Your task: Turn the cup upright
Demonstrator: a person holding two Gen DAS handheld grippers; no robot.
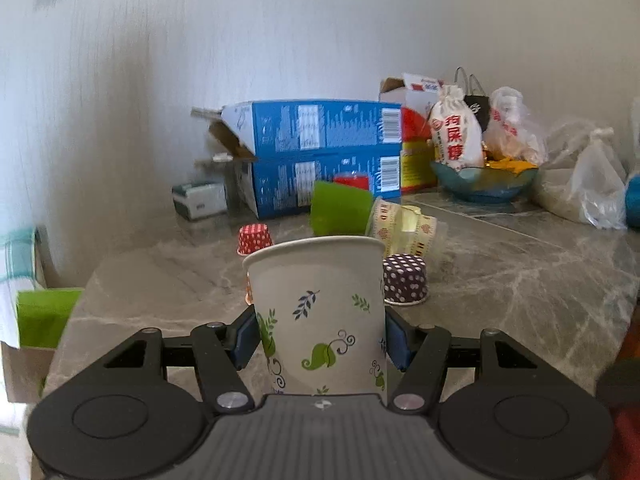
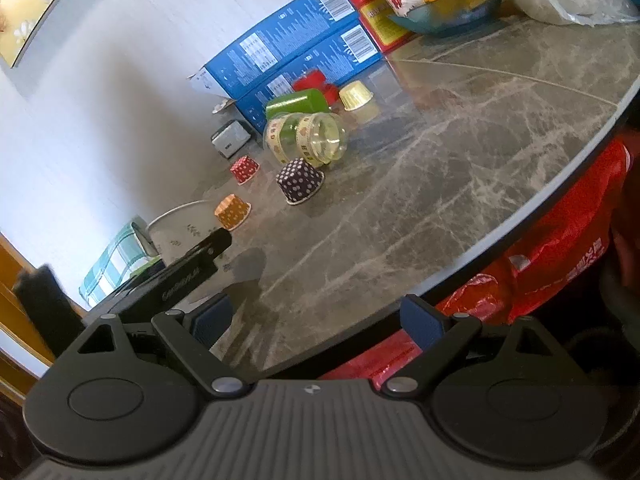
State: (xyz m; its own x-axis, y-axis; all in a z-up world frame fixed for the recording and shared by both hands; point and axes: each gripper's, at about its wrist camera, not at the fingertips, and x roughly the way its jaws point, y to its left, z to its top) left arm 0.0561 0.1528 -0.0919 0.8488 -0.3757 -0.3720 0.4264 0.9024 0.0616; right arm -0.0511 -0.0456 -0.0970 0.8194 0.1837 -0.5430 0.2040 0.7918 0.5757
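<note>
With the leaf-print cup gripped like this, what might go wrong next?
1. The left gripper pinches the thin paper cup by its lower wall; squeezing may dent it.
2. The purple dotted cup and orange cup sit close by, so a careless release might knock them.

My left claw [image 1: 322,342] is matte black: two round discs flank a ribbed grey centre plate with a small white mark. Angled black link arms pivot on silver screws and end in dark blue pads [image 1: 245,340]. My right claw [image 2: 320,322] matches it, blue pads [image 2: 420,322] included.
</note>
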